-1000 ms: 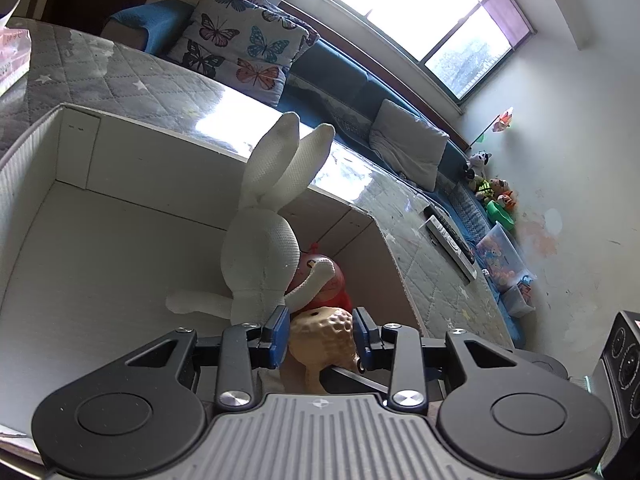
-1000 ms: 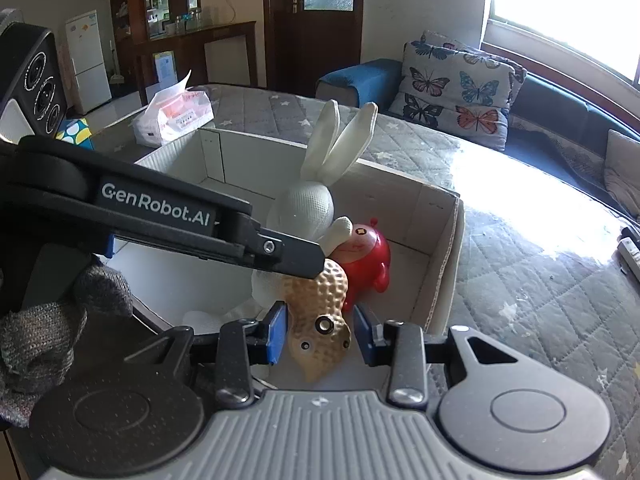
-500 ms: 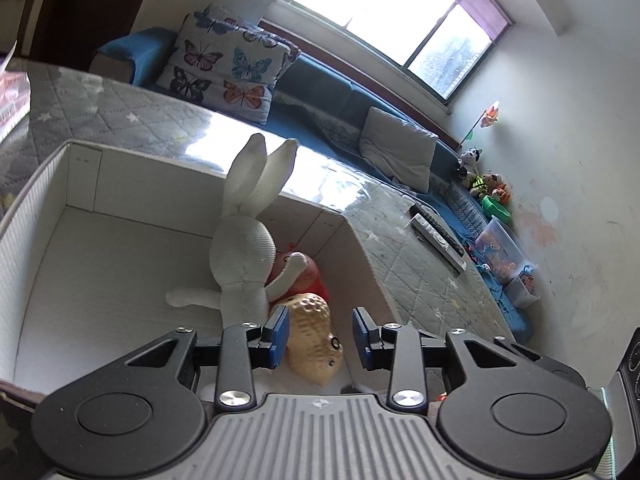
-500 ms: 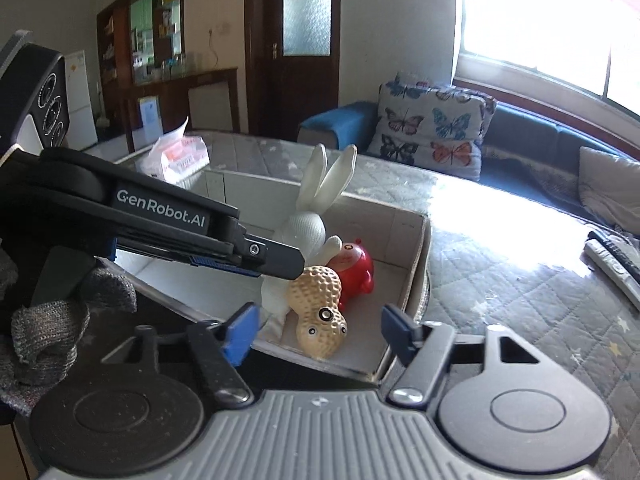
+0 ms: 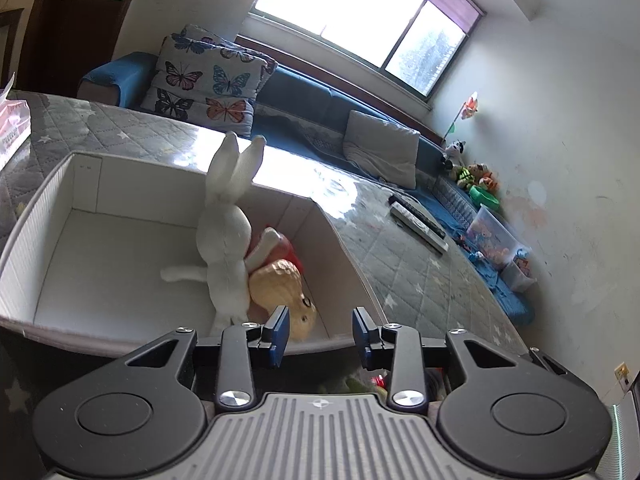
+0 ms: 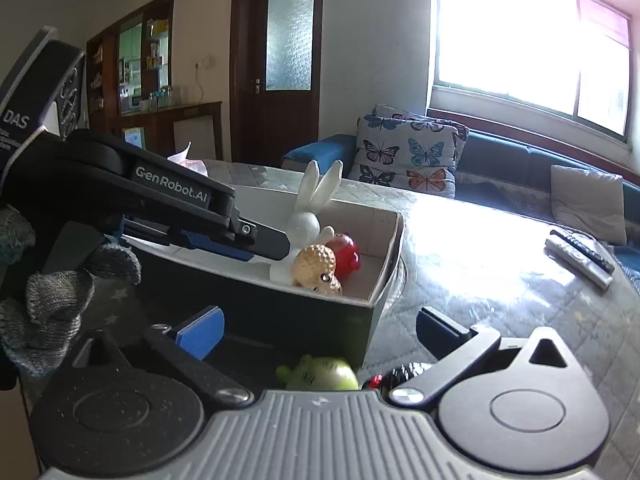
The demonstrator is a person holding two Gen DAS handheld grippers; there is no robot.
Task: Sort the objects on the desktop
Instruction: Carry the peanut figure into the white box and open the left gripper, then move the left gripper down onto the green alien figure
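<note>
A white cardboard box (image 5: 120, 168) holds a white plush rabbit (image 5: 226, 232), a red toy (image 5: 286, 246) and a tan peanut toy (image 5: 284, 292). The box (image 6: 390, 248), rabbit (image 6: 306, 220), red toy (image 6: 346, 254) and peanut toy (image 6: 316, 266) also show in the right wrist view. My left gripper (image 5: 320, 334) is open and empty above the box's near wall. My right gripper (image 6: 320, 332) is wide open and empty in front of the box. A green toy (image 6: 320, 374) and a small red and black item (image 6: 384, 378) lie on the table under it.
Two remote controls (image 5: 418, 222) lie on the grey quilted table cover (image 5: 420, 280) to the right of the box. A tissue pack (image 5: 12, 128) sits at the far left. A blue sofa with butterfly cushions (image 5: 208, 84) runs behind the table.
My right gripper opened and let go of the peanut toy, which now lies in the box. Both grippers pulled back and up from the box.
</note>
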